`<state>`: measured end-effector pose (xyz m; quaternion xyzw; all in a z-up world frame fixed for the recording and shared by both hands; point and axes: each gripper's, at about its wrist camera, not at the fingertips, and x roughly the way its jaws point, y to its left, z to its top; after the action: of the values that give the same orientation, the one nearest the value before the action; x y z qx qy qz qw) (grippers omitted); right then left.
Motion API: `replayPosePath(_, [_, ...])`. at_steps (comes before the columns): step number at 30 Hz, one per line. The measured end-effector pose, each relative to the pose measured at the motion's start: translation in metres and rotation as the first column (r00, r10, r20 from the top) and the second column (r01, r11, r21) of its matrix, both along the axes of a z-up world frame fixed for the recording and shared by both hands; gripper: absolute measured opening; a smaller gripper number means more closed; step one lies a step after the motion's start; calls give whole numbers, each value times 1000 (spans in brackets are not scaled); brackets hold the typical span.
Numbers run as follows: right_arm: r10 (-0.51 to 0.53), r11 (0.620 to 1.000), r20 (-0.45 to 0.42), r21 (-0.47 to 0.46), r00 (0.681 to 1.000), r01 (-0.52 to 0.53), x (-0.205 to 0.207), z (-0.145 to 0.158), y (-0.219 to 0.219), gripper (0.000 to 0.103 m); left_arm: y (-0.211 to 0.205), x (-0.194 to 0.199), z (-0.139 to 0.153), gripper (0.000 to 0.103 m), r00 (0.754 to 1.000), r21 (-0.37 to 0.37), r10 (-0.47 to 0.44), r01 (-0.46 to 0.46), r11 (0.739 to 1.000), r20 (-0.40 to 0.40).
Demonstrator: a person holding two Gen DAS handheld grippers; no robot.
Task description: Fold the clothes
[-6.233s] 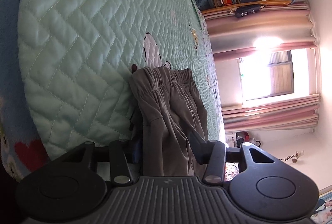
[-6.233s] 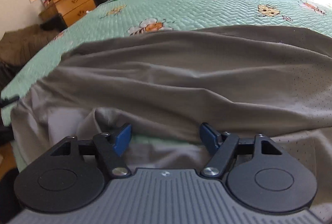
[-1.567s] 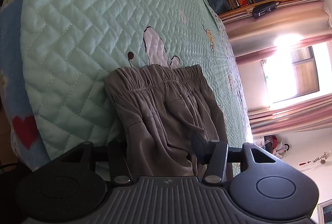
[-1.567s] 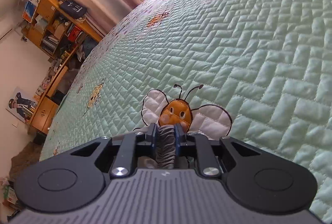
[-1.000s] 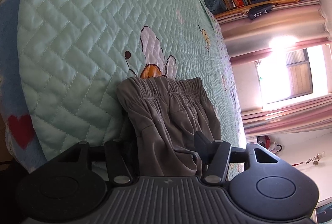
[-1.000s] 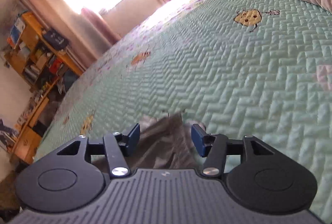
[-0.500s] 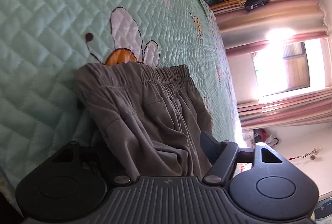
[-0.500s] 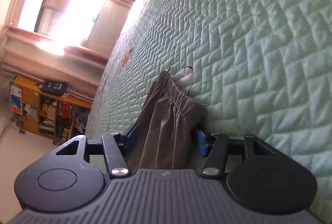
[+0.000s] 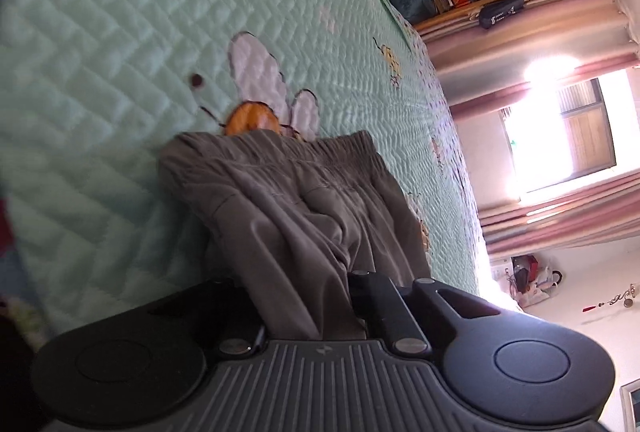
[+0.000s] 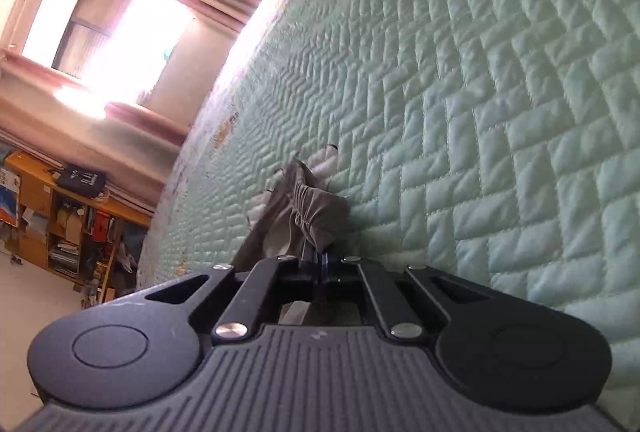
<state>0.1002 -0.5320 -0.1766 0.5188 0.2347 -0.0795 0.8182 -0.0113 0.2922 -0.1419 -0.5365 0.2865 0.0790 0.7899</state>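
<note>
The left gripper (image 9: 308, 296) is clamped on a bunch of the grey shorts (image 9: 304, 208), and the right gripper (image 10: 320, 264) pinches their gathered edge. Beyond both, the shorts lie on the green quilt (image 9: 120, 32), waistband farthest, partly covering a bee print (image 9: 256, 104).

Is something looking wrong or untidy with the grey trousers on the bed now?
Nothing is damaged or spilled. The grey trousers lie bunched and creased on the green quilt, waistband covering part of a bee print. Both the left gripper and right gripper are shut on the cloth.
</note>
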Motion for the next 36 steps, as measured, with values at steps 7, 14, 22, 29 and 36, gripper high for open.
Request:
replayPosePath(7, [-14, 1000, -33, 26, 999, 15, -16, -16, -5, 2, 7, -9, -13, 6, 998, -40, -40, 39, 998, -38])
replayPosePath(14, [-15, 999, -15, 42, 1000, 16, -24, -17, -9, 15, 16, -23, -31, 11, 998, -157, -55, 50, 986, -24])
replayPosePath(22, [-46, 998, 44, 37, 998, 44, -79, 9, 0, 53, 13, -33, -34, 35, 994, -194, -111, 113, 974, 21])
replayPosePath(29, [-32, 999, 38, 41, 999, 31, -153, 14, 35, 56, 10, -32, -39, 46, 991, -217, -123, 132, 967, 54])
replayPosePath(36, [-11, 978, 3, 209, 1000, 10, -198, -14, 72, 62, 9, -33, -43, 46, 991, -230, -123, 132, 964, 53])
